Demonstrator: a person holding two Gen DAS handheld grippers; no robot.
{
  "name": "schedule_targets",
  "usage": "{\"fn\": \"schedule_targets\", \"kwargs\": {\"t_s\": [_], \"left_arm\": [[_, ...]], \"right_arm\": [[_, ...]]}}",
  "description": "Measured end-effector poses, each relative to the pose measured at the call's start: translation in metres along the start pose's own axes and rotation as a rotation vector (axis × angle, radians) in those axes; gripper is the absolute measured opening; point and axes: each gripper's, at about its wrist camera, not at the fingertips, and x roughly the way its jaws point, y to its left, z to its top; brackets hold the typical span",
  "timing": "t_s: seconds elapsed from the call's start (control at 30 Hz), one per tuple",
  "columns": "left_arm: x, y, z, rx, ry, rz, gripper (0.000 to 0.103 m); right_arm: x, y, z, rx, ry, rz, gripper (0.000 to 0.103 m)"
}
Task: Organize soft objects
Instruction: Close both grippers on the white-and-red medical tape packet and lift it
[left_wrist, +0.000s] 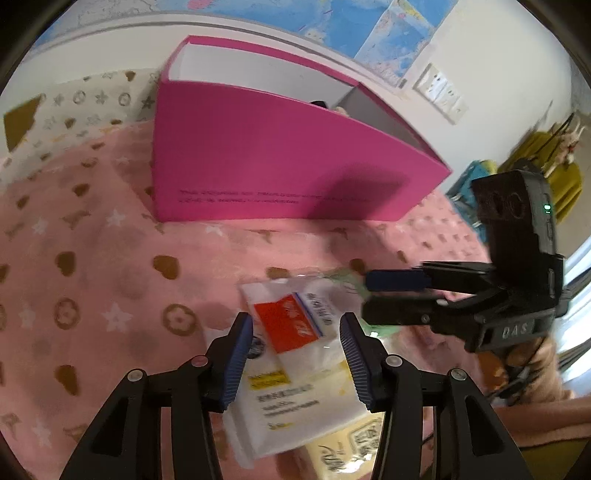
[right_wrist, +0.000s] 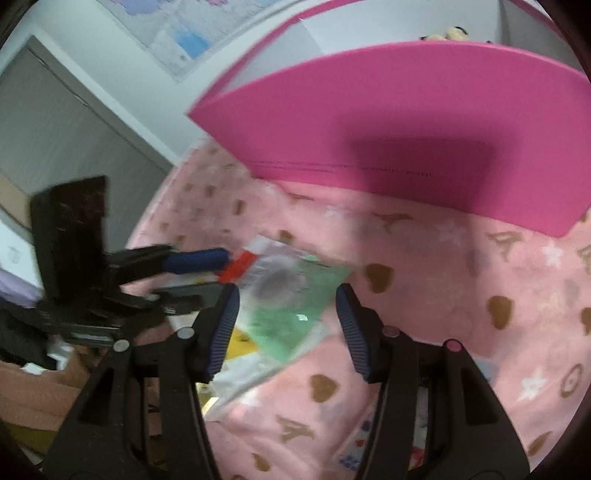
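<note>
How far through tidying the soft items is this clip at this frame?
Early to middle. Done: a plush toy already shows inside the pink box. In hand: nothing; the left gripper and right gripper are both open, over a white packet and a green packet lying on the pink blanket. Left: those packets, plus a yellow pack underneath.

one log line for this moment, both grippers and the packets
left gripper: open over white packet | right gripper: open over green packet | pink box: upright behind on pink blanket
</note>
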Motion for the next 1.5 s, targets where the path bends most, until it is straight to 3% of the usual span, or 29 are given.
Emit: {"fn": "schedule_targets", "kwargs": {"t_s": [0.1, 0.17, 0.27, 0.5, 1.23, 1.33, 1.4, 1.5], "left_arm": [[0.002, -0.001, 0.003, 0.025, 0.030, 0.000, 0.054], [0.004, -0.003, 0.005, 0.047, 0.049, -0.015, 0.059], [0.007, -0.002, 0.009, 0.051, 0.070, -0.031, 0.059], [0.006, 0.018, 0.010, -0.039, 0.067, -0.157, 0.061], [0.008, 0.019, 0.005, -0.082, 0.021, -0.145, 0.057], [0.008, 0.019, 0.006, -0.083, 0.017, -0.136, 0.057], [0.008, 0.020, 0.005, -0.075, 0.016, -0.133, 0.057], [0.008, 0.023, 0.006, -0.083, 0.014, -0.138, 0.057]], "right_arm": [[0.003, 0.006, -0.001, -0.027, 0.039, -0.049, 0.057], [0.006, 0.009, -0.001, -0.035, 0.057, -0.050, 0.061], [0.009, 0.010, 0.003, -0.036, 0.063, -0.047, 0.063], [0.002, 0.000, 0.005, -0.002, 0.030, 0.036, 0.058], [-0.006, -0.005, 0.009, 0.064, -0.069, 0.187, 0.055], [-0.002, -0.008, 0.011, 0.073, -0.065, 0.173, 0.044], [-0.001, -0.014, 0.012, 0.093, -0.061, 0.168, 0.030], [0.001, -0.017, 0.011, 0.102, -0.065, 0.173, 0.025]]}}
